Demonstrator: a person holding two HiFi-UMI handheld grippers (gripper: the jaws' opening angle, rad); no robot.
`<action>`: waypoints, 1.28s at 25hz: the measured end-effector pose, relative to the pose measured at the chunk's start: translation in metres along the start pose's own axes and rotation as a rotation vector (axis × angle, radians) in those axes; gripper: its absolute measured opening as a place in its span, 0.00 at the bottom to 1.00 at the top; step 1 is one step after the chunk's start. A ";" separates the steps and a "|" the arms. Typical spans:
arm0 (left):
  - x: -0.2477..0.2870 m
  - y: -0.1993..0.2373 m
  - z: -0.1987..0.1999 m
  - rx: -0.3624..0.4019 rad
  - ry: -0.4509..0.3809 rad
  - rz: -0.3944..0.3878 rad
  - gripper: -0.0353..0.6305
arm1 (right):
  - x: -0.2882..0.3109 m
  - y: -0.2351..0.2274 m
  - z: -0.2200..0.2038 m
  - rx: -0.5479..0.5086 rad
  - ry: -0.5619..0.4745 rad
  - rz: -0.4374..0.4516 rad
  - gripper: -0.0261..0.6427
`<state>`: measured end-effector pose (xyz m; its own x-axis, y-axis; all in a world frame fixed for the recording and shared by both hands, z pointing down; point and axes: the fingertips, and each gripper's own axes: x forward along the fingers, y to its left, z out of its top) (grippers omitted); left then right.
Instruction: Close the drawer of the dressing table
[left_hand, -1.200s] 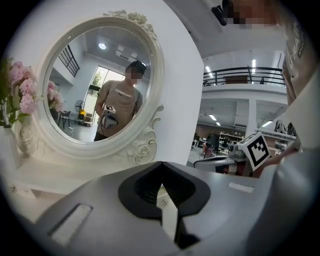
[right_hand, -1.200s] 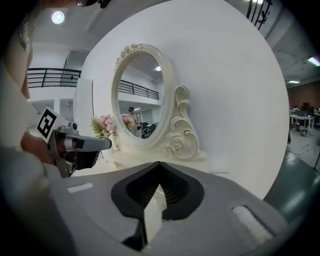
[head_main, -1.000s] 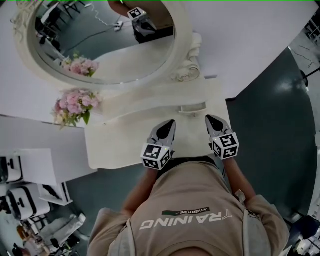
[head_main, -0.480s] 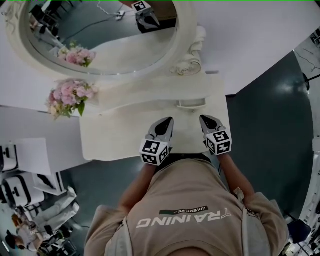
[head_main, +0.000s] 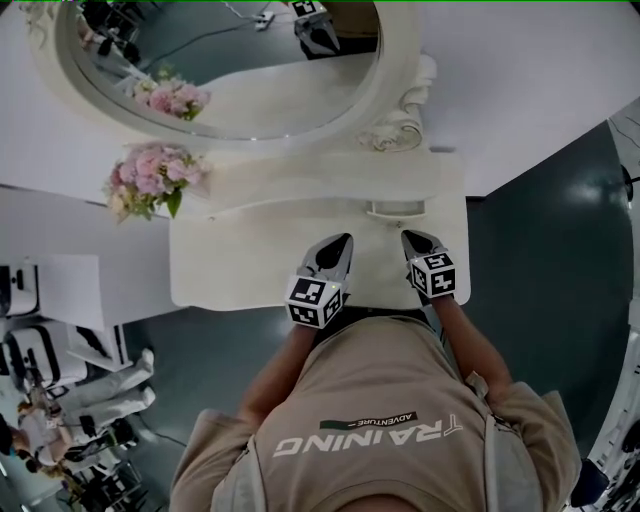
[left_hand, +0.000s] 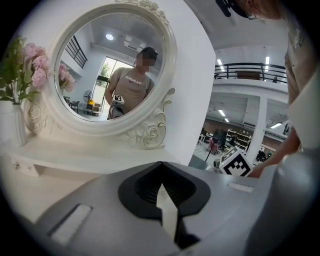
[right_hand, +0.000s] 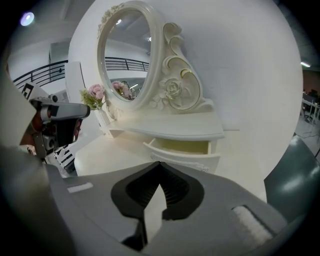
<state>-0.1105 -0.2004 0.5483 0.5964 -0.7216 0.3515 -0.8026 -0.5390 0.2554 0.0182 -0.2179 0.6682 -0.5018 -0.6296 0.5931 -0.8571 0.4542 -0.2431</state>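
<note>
Ahead of right gripper (right_hand: 159, 164), jaws together, drawer (right_hand: 183, 158) pulled out, apart

Shirt, large print: "TRAINING" in white capitals on the person's beige short-sleeved T-shirt (head_main: 380, 400), upside down in the head view.
Shirt, small strip: "ADVENTURE" in pale letters on a dark bar, just above the large print in that view.
Mirror reflection: the oval white-framed mirror (left_hand: 112, 62) shows a shirt print, too small to read.
</note>
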 end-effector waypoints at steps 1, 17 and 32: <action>0.001 0.001 0.001 -0.002 -0.002 0.004 0.08 | 0.005 0.000 -0.003 0.009 0.021 0.007 0.04; 0.011 0.017 0.006 -0.023 0.001 0.040 0.08 | 0.037 -0.016 -0.028 0.105 0.141 0.033 0.04; 0.026 0.015 0.003 -0.050 0.019 0.041 0.08 | 0.042 -0.019 -0.030 0.111 0.155 0.050 0.04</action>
<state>-0.1076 -0.2287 0.5581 0.5631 -0.7342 0.3794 -0.8260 -0.4865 0.2846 0.0168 -0.2344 0.7207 -0.5277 -0.4997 0.6869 -0.8433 0.4049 -0.3534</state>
